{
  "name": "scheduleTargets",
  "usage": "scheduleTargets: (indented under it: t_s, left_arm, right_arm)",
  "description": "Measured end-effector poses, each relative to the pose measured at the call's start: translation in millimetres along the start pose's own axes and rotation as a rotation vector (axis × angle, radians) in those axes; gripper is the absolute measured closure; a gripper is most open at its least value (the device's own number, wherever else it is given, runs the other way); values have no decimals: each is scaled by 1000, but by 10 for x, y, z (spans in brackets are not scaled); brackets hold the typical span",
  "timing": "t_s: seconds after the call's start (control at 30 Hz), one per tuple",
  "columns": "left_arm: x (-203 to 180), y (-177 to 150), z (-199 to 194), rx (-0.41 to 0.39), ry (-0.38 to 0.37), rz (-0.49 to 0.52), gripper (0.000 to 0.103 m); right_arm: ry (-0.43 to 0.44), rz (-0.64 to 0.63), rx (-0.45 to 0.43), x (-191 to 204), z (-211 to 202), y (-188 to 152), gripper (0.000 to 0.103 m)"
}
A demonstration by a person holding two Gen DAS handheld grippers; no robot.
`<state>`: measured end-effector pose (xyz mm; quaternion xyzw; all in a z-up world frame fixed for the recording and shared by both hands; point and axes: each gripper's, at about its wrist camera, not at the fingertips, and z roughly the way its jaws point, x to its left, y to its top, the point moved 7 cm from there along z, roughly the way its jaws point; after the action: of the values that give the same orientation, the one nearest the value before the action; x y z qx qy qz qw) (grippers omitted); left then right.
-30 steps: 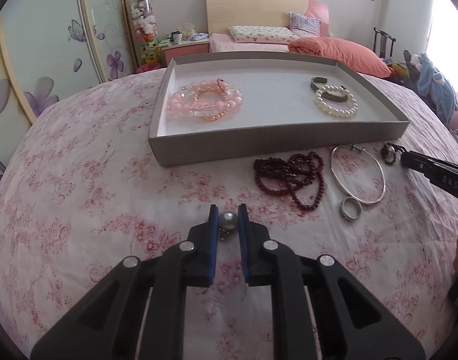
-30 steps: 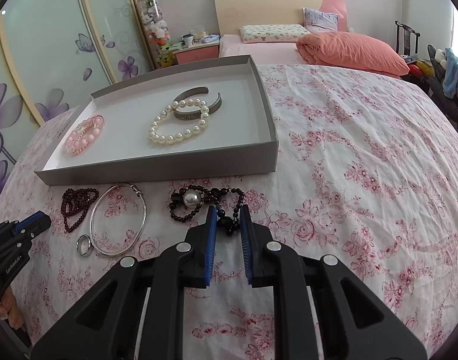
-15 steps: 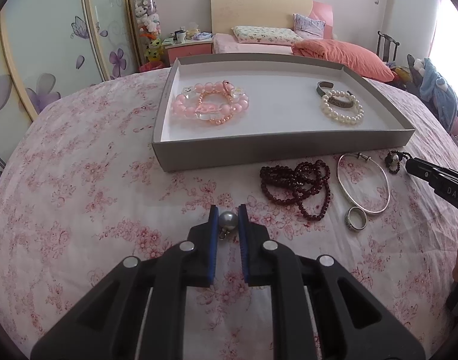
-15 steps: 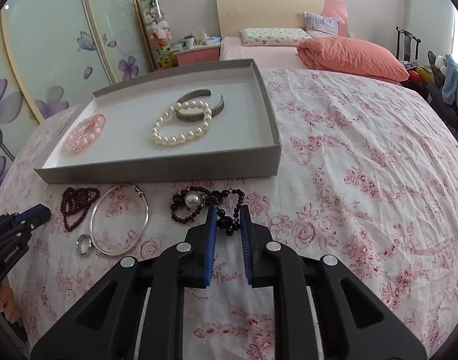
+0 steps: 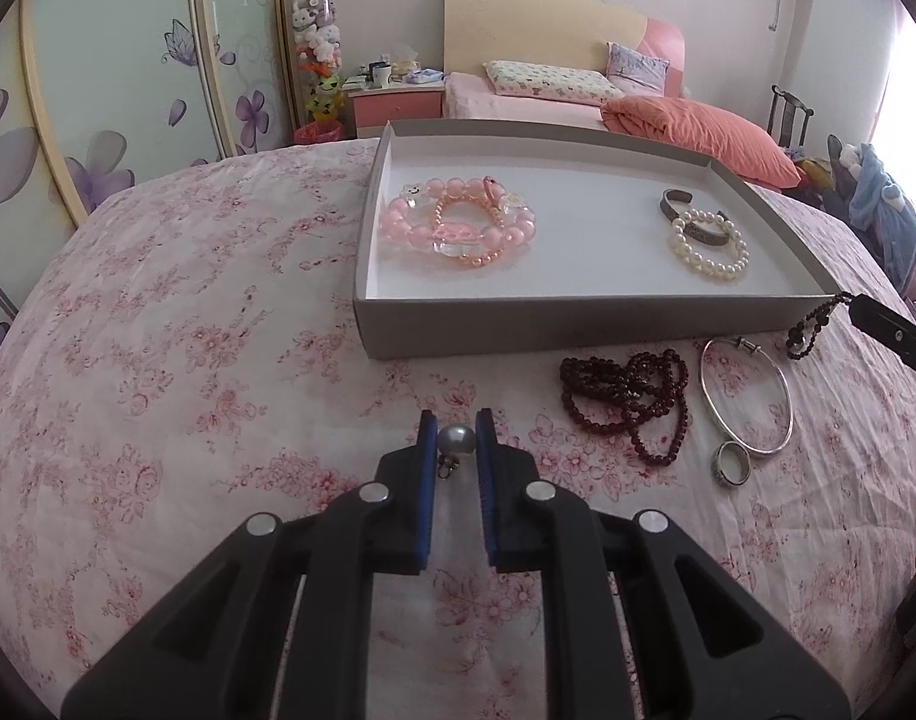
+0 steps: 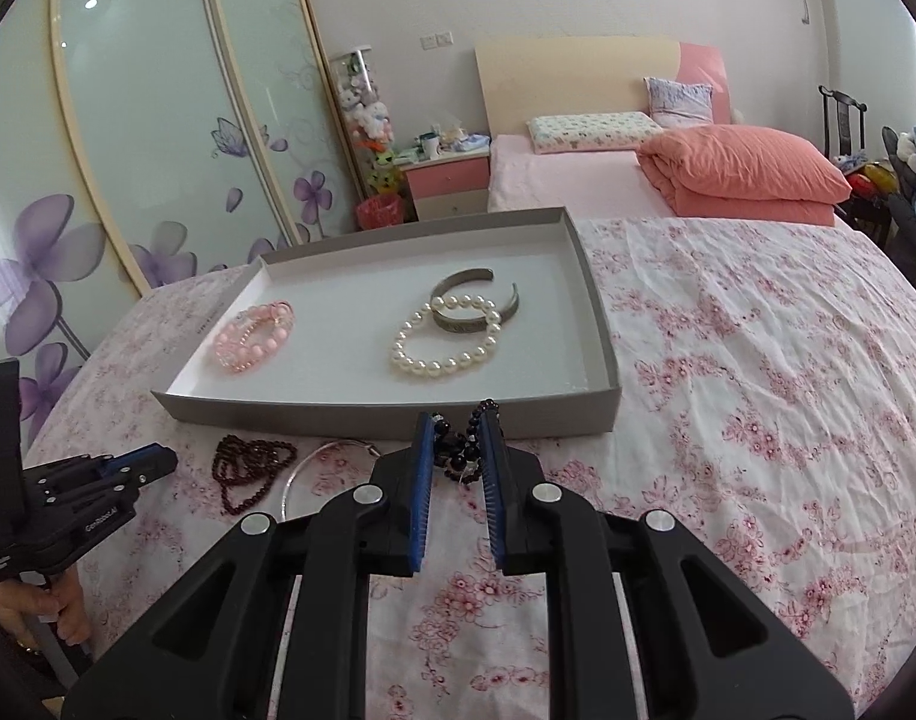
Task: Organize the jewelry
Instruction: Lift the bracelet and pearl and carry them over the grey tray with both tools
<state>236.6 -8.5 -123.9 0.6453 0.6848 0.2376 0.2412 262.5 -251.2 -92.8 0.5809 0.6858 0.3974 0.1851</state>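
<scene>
Over floral bedspread (image 5: 188, 330), both tongs tilted downward: left tongs (image 5: 456, 441) clenched on pearl (image 5: 456, 440), right tongs (image 6: 458, 444) on black beads (image 6: 458, 450).

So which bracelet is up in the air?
The black bead bracelet, dangling from the right gripper. The dark red beads and silver bangle lie on the bedspread.

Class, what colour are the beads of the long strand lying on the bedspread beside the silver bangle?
Dark red beads, clearest in the left wrist view.
</scene>
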Motion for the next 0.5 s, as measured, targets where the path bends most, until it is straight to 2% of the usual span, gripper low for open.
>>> scheduleTargets:
  t_s: [0.5]
  left_arm:
    - [67, 97, -174, -51, 1, -25, 89]
  right_arm:
    - [15, -26, -70, 125, -185, 73, 86]
